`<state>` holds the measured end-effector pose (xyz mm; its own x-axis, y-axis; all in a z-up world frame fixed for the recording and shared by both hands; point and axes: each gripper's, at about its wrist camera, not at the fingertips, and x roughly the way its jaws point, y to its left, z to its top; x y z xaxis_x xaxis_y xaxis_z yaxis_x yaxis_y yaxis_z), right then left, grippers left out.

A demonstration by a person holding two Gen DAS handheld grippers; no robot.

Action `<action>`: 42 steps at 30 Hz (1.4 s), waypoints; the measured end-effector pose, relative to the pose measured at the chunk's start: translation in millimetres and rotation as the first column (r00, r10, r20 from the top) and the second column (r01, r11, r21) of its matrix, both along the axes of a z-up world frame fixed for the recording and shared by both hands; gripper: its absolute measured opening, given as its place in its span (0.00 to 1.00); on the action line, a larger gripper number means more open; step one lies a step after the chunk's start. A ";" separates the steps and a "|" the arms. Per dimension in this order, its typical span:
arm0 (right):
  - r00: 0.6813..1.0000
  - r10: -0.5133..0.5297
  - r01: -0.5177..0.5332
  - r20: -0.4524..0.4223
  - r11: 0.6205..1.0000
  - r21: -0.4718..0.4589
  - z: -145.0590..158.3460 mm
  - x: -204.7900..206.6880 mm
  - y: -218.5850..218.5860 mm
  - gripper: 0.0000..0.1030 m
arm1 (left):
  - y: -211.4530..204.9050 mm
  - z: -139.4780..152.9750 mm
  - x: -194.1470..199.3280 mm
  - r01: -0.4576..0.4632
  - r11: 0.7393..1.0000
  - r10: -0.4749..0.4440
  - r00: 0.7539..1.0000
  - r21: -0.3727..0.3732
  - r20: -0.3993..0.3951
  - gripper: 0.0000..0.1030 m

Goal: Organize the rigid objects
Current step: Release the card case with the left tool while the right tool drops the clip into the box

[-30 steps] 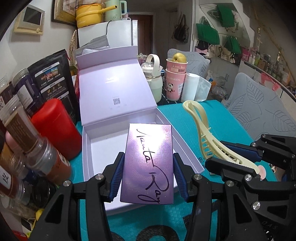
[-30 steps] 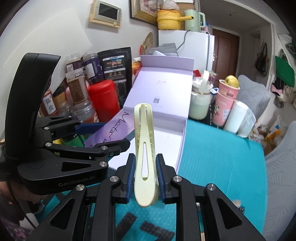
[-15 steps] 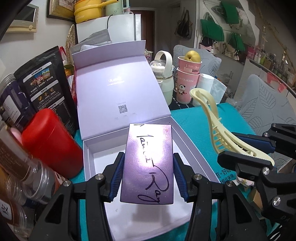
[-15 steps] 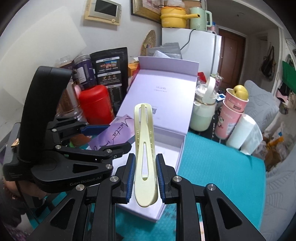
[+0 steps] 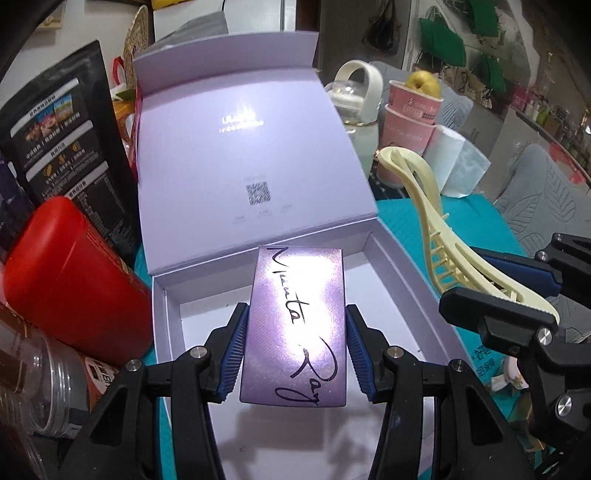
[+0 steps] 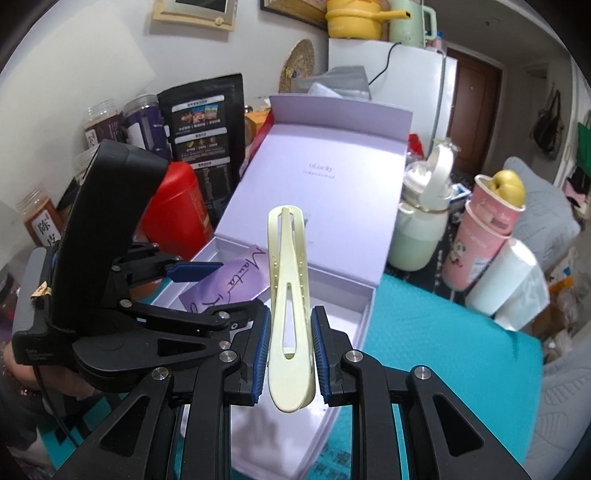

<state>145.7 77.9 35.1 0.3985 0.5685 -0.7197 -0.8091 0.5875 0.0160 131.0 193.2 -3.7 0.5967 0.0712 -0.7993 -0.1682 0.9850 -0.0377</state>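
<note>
A white fridge (image 6: 413, 96) stands against the pale back wall (image 6: 88, 70), with a yellow pot (image 6: 354, 18) and a green kettle (image 6: 410, 20) on top and a dark wooden door (image 6: 472, 110) just beside it. Right of the teal-covered tabletop (image 6: 443, 343) sits a grey quilted seat (image 5: 546, 206), perhaps a sofa, and green bags (image 5: 443, 48) hang on the far wall.

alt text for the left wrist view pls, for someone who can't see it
The left gripper holds a shiny purple box above an open lavender gift box, lid raised. At right, the right gripper holds a cream hair clip; a red canister stands at left.
</note>
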 end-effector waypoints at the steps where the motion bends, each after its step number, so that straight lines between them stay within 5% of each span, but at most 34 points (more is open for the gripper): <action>1: 1.000 0.003 -0.003 -0.008 1.000 -0.004 -3.5 1.7 2.1 0.22 | 1.2 -4.6 2.4 -0.002 1.000 0.002 1.000 -0.002 -0.015 0.49; 26: 0.995 -0.052 0.041 -0.085 0.991 -0.131 -60.0 32.9 22.6 0.22 | 11.1 -58.2 35.0 -0.095 0.992 0.105 0.985 0.079 -0.137 0.49; 31: 0.994 -0.078 0.066 -0.079 0.988 -0.137 -58.2 35.6 19.2 0.41 | 11.9 -61.3 35.5 -0.101 0.994 0.105 0.981 0.035 -0.162 0.50; 33: 0.994 -0.082 0.072 -0.073 0.988 -0.137 -55.7 35.5 17.2 0.41 | 12.5 -63.6 36.6 -0.104 0.994 0.107 0.978 0.024 -0.181 0.59; 35: 0.994 -0.091 0.081 -0.063 0.987 -0.142 -53.1 34.7 15.1 0.41 | 12.4 -63.5 36.3 -0.109 0.994 0.111 0.978 0.019 -0.179 0.82; 42: 0.993 -0.107 0.100 -0.047 0.986 -0.137 -45.9 28.5 8.4 0.41 | 9.1 -52.0 26.6 -0.114 0.993 0.115 0.983 0.013 -0.140 0.83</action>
<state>174.2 86.3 -10.9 0.4088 0.4231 -0.8087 -0.7438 0.6679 -0.0266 157.6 202.2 -55.7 0.4664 0.1370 -0.8739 -0.2831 0.9591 -0.0007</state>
